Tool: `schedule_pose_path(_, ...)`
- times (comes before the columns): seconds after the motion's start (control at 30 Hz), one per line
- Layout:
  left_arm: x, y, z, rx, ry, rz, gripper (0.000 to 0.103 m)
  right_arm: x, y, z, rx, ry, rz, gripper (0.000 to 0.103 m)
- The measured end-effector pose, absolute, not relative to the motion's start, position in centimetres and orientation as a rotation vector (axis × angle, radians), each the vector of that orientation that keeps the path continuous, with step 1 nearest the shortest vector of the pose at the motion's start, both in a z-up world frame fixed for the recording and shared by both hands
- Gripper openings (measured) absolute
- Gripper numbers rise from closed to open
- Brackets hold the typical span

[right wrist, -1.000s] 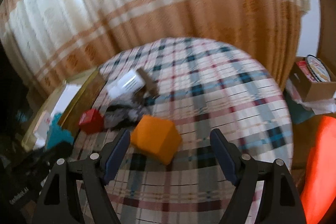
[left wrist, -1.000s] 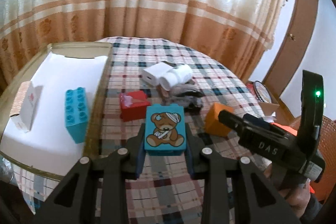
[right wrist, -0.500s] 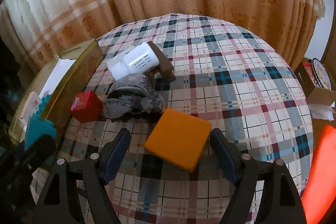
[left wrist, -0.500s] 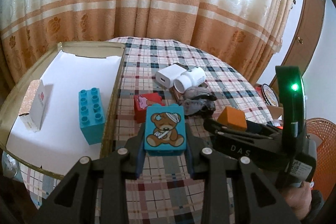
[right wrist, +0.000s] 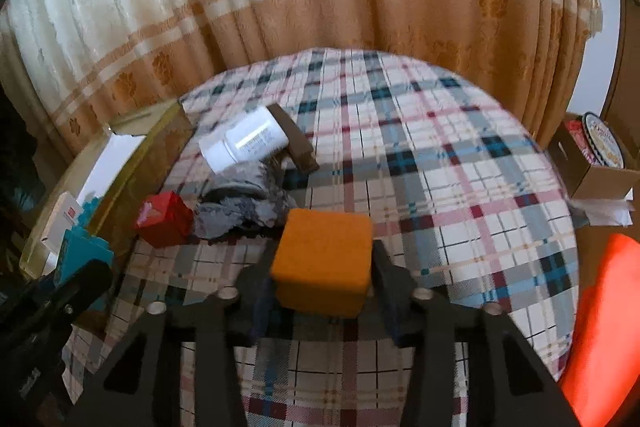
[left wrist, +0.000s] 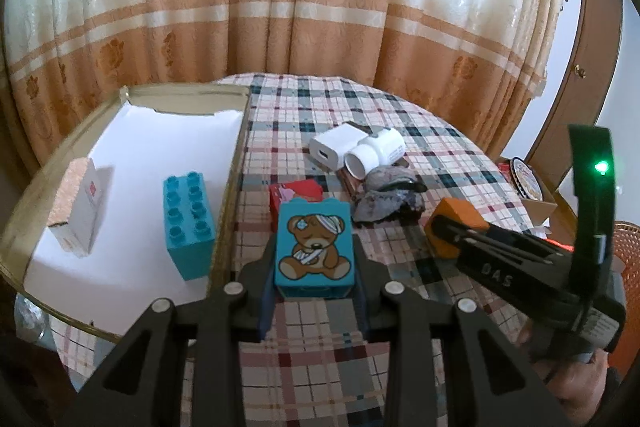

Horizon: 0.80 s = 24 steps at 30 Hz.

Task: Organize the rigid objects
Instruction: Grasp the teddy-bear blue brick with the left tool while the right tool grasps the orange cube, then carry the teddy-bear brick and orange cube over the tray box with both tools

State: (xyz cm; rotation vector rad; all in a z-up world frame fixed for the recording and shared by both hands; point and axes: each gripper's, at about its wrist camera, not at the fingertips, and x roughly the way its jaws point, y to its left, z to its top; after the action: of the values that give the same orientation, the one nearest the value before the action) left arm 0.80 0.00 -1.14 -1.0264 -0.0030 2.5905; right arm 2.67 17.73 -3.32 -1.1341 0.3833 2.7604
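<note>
My left gripper is shut on a teal block with a bear picture, held above the plaid table next to the tray's right edge. My right gripper is shut on an orange block and holds it above the cloth; it also shows in the left wrist view. A gold-rimmed tray with a white floor at the left holds a teal studded brick and a white box. A red box, a white charger and a white bottle lie on the table.
A grey crumpled cloth lies between the red box and the orange block. A brown bar lies by the bottle. A cardboard box stands off the table at right. Curtains hang behind the round table.
My right gripper has closed on the orange block and lifted it off the cloth. My left gripper still holds the bear block and has drawn back a little from the table's objects.
</note>
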Motion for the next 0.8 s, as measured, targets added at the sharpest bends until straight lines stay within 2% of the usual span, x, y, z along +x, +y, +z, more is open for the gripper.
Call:
schedule_pose_path(0.2, 0.5, -0.9, -0.6, -1.011, -0.029, 2.612, 0.031, 2.9, 17.1, -2.1, -1.074, 0.37, 2.793, 0.043)
schedule_pose_path(0.47, -0.2, -3.1, 0.2, -0.993, -0.091, 2.678, 0.031, 4.1, 15.9, 0.7, -0.949, 0.449, 2.959, 0.043)
schedule_pose_path(0.8, -1.5, -6.3, 0.8, -0.978, -0.126, 2.794, 0.031, 3.0, 10.3, 3.6, -0.892, 0.345, 3.12, 0.043)
